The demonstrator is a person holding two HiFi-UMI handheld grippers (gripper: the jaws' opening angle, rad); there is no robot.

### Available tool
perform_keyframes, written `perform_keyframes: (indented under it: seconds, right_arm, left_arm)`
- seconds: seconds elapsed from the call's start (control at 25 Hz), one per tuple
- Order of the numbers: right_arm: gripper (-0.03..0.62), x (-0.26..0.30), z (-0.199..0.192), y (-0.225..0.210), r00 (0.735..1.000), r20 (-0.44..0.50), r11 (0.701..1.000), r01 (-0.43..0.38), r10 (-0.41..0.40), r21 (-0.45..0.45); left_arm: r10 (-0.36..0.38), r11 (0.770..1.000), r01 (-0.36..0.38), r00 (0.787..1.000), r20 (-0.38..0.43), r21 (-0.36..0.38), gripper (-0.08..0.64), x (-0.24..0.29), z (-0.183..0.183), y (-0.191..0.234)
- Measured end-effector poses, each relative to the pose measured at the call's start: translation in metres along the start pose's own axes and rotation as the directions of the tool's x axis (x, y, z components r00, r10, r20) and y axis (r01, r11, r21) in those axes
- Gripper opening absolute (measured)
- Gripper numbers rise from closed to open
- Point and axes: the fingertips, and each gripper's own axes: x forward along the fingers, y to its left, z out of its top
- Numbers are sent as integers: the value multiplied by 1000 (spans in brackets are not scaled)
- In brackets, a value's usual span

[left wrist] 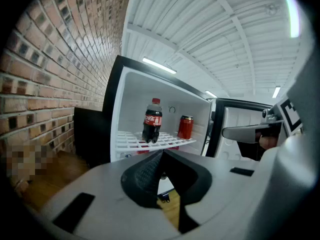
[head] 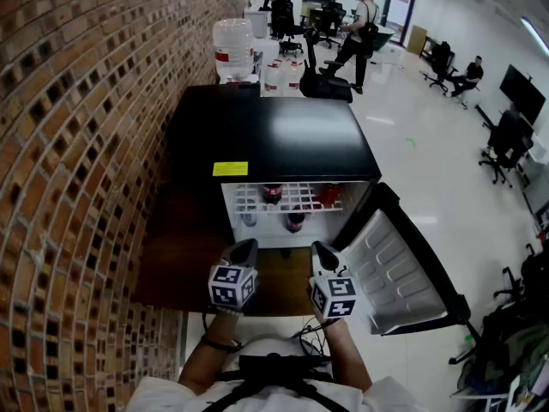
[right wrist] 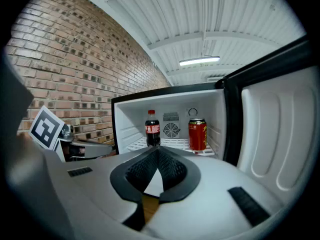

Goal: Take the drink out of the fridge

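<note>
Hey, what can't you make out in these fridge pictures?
Lower shelf: head view, its drinks too small to name; gripper views, mostly behind the left gripper and right gripper.
Can: print too small to read in any view.
Back wall: head view, hidden under the fridge top.

On the bottle [left wrist: 151,121]: red label, white script, apparently Coca-Cola. Red can [right wrist: 197,134]: yellow characters, unreadable. Yellow sticker [head: 230,168] on the fridge [head: 274,131] top: print too small.
</note>
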Motion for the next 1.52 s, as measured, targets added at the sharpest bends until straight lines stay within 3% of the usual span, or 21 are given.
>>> perform_keyframes:
  seconds: [1.16, 1.52]
  right_arm:
    - [8, -5, -7, -13, 1000, -5, 1000, 25, -25, 16]
    - [8, -7, -4, -18, 999, 3, 999, 35, -35, 18]
  left_arm:
    - [9, 998, -9, 1000, -5, 57, 4, 8, 1, -7]
    - [8, 997, -8, 1000, 5, 73, 145, 17, 11, -9]
